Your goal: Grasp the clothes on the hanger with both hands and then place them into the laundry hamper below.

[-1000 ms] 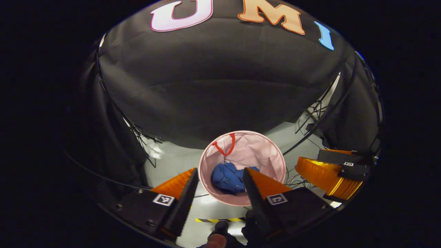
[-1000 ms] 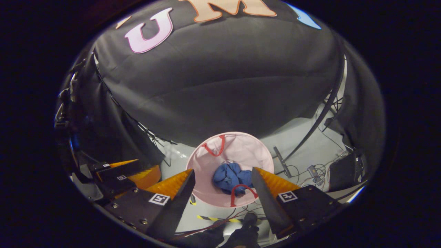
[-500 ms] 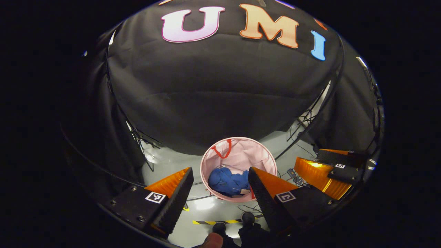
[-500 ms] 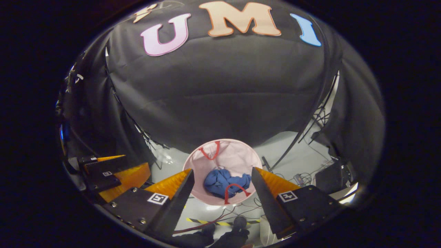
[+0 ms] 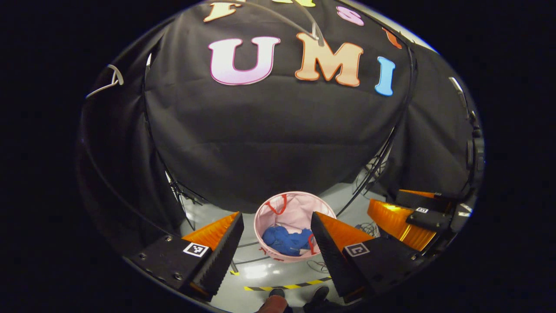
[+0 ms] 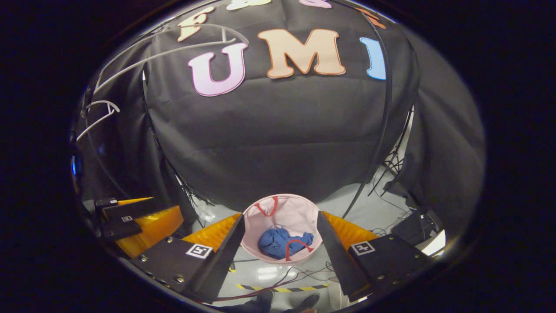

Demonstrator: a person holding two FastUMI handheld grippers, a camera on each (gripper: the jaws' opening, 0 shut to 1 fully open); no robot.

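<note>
We hold both grippers above the pink laundry hamper (image 5: 295,208), looking down on it from the left gripper view and the right gripper view alike. Our left gripper (image 5: 277,243) has its fingers spread wide apart with nothing between them, and through the gap we see the hamper standing on the pale floor (image 5: 260,271). Our right gripper (image 6: 280,245) is likewise spread wide and empty-handed. The blue clothes (image 6: 280,243) lie bunched up in the bottom of the hamper, with one red handle (image 6: 299,248) draped across them and the other red handle (image 6: 268,206) hanging at the far rim. A white hanger (image 6: 97,114) hangs bare on the rail, high up at our left. A yellow-and-black striped tape (image 5: 286,285) runs across the floor just short of the hamper.
</note>
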